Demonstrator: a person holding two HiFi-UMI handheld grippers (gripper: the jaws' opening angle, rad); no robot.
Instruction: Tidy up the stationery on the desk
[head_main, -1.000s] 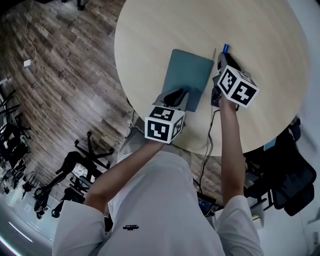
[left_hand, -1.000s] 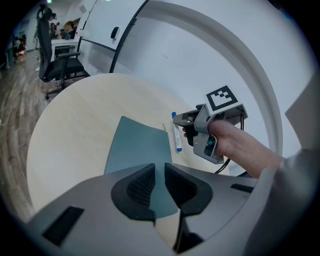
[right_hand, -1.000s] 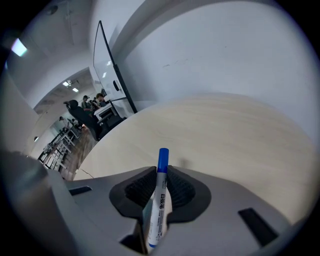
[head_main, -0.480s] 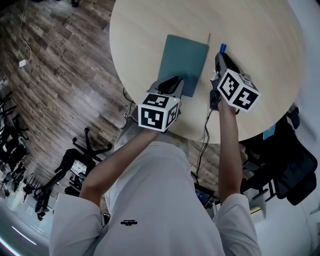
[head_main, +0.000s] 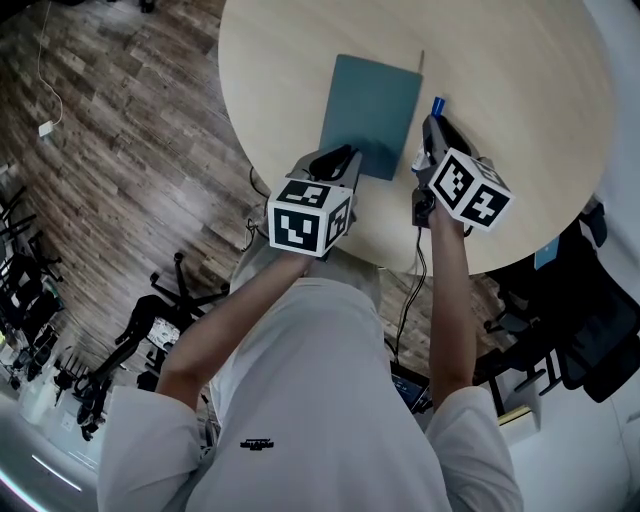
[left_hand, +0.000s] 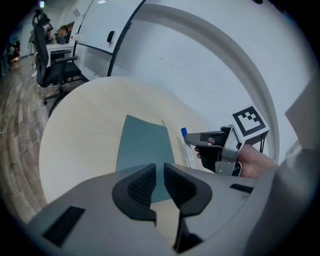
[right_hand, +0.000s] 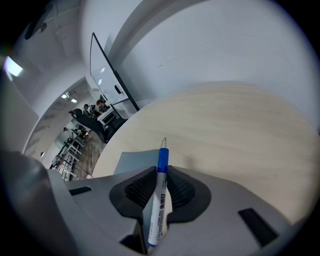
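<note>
A teal notebook (head_main: 370, 102) lies flat on the round pale wooden table (head_main: 520, 80). A thin pencil (head_main: 421, 60) lies by its far right corner. My right gripper (head_main: 432, 125) hovers just right of the notebook, shut on a white marker with a blue cap (right_hand: 160, 190); the cap (head_main: 437, 104) sticks out past the jaws. My left gripper (head_main: 340, 158) sits over the notebook's near edge, its jaws nearly together with nothing between them. In the left gripper view the notebook (left_hand: 142, 145) shows beyond the left gripper (left_hand: 160, 172).
The table's near edge runs just below both grippers. A black cable (head_main: 415, 290) hangs from the right gripper over that edge. Office chairs (head_main: 160, 310) stand on the wood floor at left, and a black chair (head_main: 580, 320) at right.
The view has shifted a little. Both grippers keep their places by the notebook, and the right one still holds the marker, now slightly closer to the notebook's right edge.
</note>
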